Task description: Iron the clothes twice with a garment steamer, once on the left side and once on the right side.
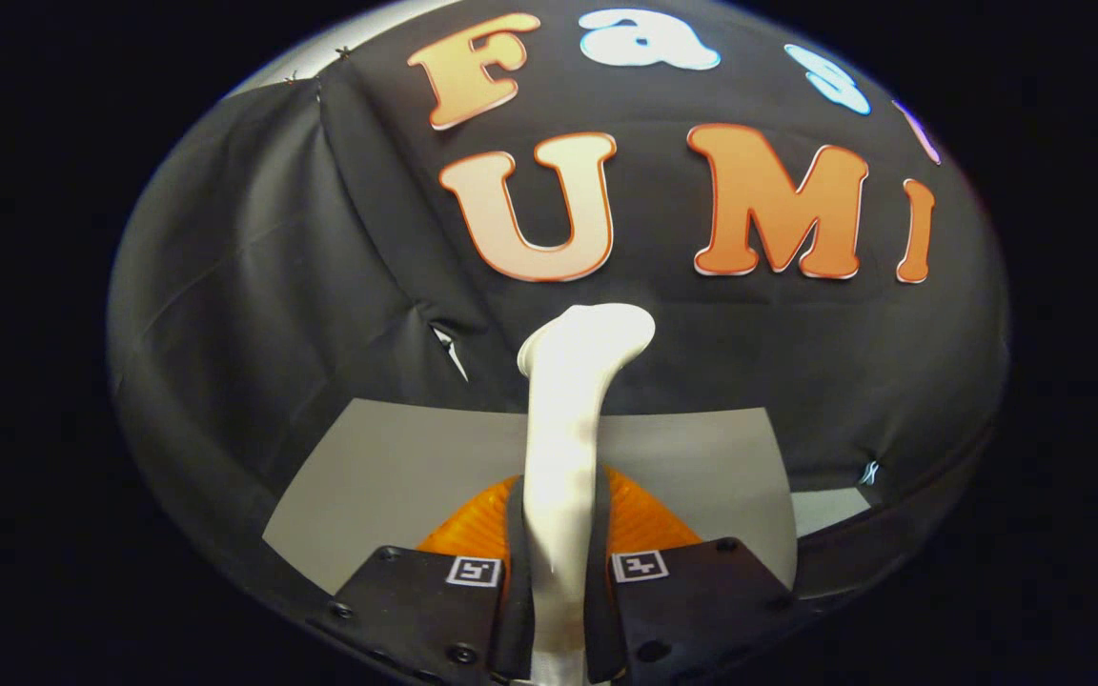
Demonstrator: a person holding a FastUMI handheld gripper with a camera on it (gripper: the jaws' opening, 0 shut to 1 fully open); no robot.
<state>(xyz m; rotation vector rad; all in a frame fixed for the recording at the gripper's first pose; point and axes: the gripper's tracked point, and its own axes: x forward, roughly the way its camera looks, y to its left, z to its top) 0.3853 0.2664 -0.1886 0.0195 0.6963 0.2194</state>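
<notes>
A white garment steamer (568,429) stands upright between my fingers, its handle running up from them and its head tilted to the right at the top. My gripper (560,572) is shut on the steamer's handle, one finger pressing on each side. Behind the handle, just above the fingers, an orange translucent part (644,524) of the steamer's base shows on both sides. A grey table top (416,476) lies below and beyond the steamer.
The black cloth wall (273,286) of the booth hangs close behind the table and wraps round on the left. A small gap in the cloth (449,348) shows left of the steamer's head.
</notes>
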